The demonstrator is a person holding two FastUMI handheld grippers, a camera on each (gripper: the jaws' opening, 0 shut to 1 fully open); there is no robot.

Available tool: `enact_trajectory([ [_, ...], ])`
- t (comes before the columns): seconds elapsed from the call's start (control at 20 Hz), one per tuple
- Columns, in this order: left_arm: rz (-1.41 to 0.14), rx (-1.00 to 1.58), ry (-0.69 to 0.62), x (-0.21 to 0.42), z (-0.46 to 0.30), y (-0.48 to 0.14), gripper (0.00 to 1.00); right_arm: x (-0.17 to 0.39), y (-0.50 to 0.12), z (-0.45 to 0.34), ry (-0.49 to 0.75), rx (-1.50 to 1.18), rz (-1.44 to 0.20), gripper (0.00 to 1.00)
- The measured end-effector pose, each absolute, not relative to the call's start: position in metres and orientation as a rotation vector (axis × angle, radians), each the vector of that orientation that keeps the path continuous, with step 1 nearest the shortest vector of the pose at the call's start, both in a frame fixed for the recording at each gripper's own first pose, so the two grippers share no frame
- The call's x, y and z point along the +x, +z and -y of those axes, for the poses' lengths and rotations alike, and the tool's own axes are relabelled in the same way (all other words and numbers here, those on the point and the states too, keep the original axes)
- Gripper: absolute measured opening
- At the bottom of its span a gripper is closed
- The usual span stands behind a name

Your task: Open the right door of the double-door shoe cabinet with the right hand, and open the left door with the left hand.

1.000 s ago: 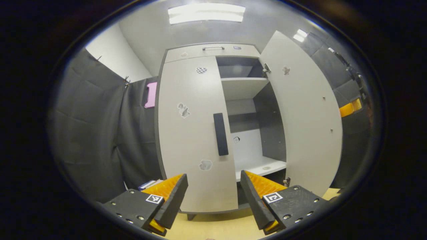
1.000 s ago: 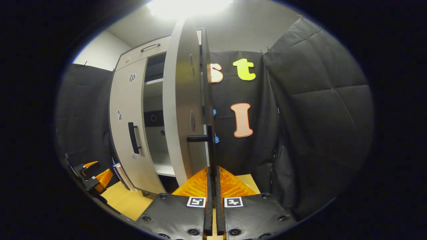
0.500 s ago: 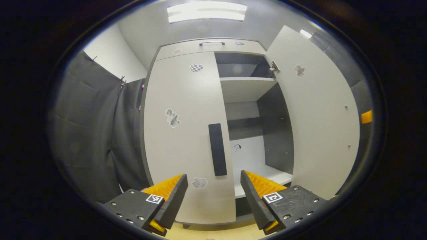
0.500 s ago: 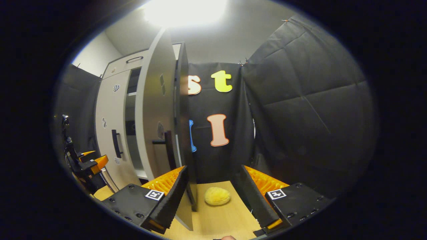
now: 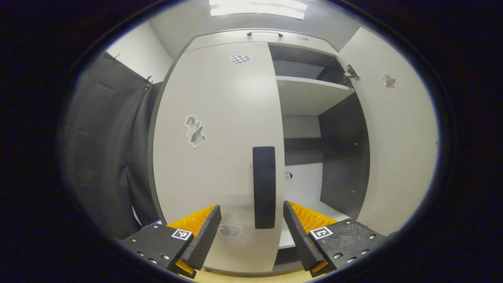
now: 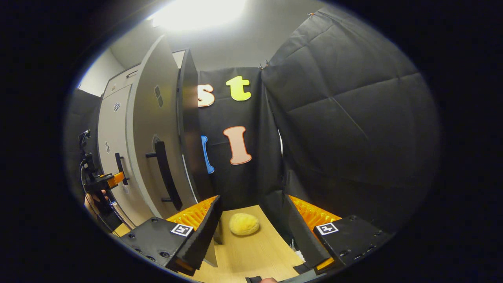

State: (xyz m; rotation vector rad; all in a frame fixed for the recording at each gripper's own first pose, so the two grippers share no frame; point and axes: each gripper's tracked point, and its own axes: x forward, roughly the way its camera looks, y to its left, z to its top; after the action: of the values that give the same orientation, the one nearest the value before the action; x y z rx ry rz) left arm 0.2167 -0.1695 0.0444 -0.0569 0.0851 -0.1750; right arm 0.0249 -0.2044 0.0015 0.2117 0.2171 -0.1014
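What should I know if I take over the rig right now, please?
Right gripper: open, holding nothing, off to the side of the right door.
Left gripper: open, facing the left door's handle, not gripping it.
Done: the right door stands wide open, shelves showing.
Left: the left door is shut; close the left gripper on its handle and pull.

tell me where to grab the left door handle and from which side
Grip the left door's handle around the middle of its upright bar, coming straight on from the front. It is a tall, narrow bar by the door's inner edge, so the open left gripper, already lined up below it, can put one finger on each side. The right door already stands open.
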Motion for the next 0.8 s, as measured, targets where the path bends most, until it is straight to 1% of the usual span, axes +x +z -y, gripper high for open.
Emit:
enact_trajectory([
  [0.2, -0.123, -0.024, -0.165, 0.233, 0.179, 0.038, 0.92, 0.025, -0.017, 0.213, -0.123, 0.213, -0.269, 0.98],
  [0.25, -0.128, -0.024, -0.171, 0.235, 0.182, 0.038, 0.9, 0.025, -0.02, 0.214, -0.126, 0.21, -0.277, 0.98],
  [0.3, -0.123, -0.027, -0.174, 0.237, 0.185, 0.04, 0.92, 0.024, -0.026, 0.217, -0.135, 0.202, -0.287, 0.98],
  [0.35, -0.119, -0.031, -0.182, 0.24, 0.188, 0.042, 0.82, 0.024, -0.029, 0.22, -0.142, 0.199, -0.295, 0.98],
  [0.4, -0.119, -0.03, -0.183, 0.241, 0.189, 0.042, 0.79, 0.022, -0.032, 0.22, -0.141, 0.202, -0.305, 0.98],
  [0.5, -0.121, -0.027, -0.173, 0.245, 0.188, 0.042, 0.77, 0.022, -0.036, 0.218, -0.133, 0.212, -0.318, 0.98],
  [0.75, -0.143, -0.106, -0.163, 0.251, 0.19, 0.039, 0.33, 0.021, -0.038, 0.221, -0.142, 0.168, -0.309, 0.98],
  [0.8, -0.143, -0.095, -0.162, 0.252, 0.191, 0.04, 0.34, 0.021, -0.037, 0.221, -0.141, 0.155, -0.304, 0.98],
])
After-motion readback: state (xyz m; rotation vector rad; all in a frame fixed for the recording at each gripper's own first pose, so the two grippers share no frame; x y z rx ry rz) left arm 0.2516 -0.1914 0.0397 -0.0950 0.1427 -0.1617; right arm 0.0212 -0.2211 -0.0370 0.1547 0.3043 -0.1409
